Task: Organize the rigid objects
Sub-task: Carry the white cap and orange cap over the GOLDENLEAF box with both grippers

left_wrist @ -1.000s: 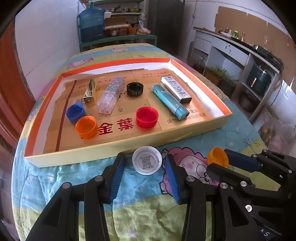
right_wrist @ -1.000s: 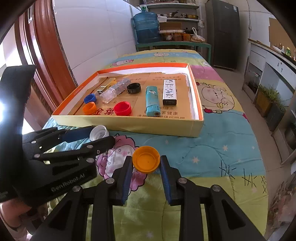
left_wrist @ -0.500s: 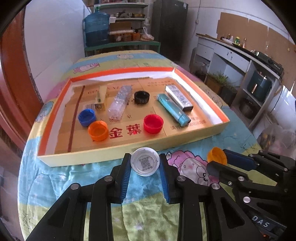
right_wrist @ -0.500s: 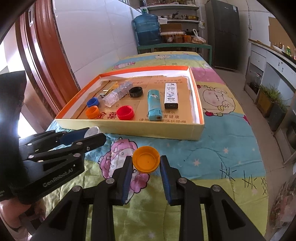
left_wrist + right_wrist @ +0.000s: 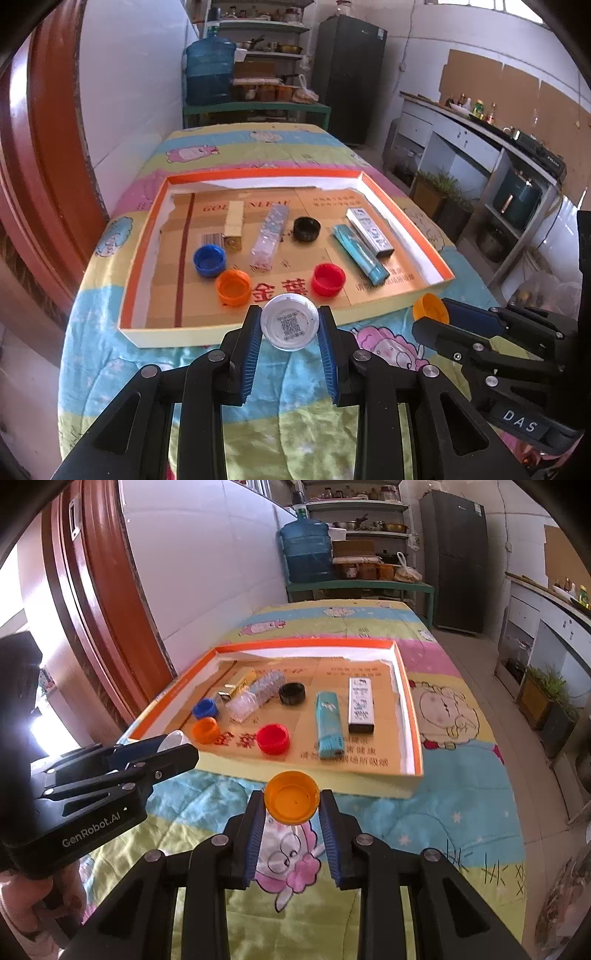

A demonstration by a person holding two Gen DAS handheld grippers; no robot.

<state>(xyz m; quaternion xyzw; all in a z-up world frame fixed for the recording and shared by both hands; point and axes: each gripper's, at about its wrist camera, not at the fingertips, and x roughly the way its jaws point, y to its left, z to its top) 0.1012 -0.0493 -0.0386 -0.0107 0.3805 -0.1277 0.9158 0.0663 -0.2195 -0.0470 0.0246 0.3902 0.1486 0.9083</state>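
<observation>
Two handheld black grippers with blue ribbed pads hover above a cartoon-print quilt (image 5: 110, 354), each clamped on a bottle cap.

The left gripper (image 5: 289, 326) has its jaws closed against a white cap (image 5: 289, 326), open side up (a QR code is printed inside it; too small to read). The right gripper (image 5: 291, 802) pinches an orange cap (image 5: 291, 797) the same way, hollow side up. In the right wrist view the left gripper's body reads "GenRobot.AI"; in the left wrist view the right gripper carries a label reading "DAS".

Just beyond both sets of fingertips lies a shallow cardboard tray (image 5: 133, 273) with an orange rim. Its floor bears partly hidden letters "GOL...NLEAF" at the far end and red Chinese characters 金葉 nearest the grippers. Inside, from left to right ahead of the left gripper: a blue cap (image 5: 209, 261), a second orange cap (image 5: 233, 287), a gold-and-cream box (image 5: 234, 225), a clear plastic case (image 5: 269, 234), a black cap (image 5: 306, 229), a red cap (image 5: 328, 278), a teal lighter (image 5: 360, 254) and a white printed box (image 5: 369, 232) whose writing is illegible.
</observation>
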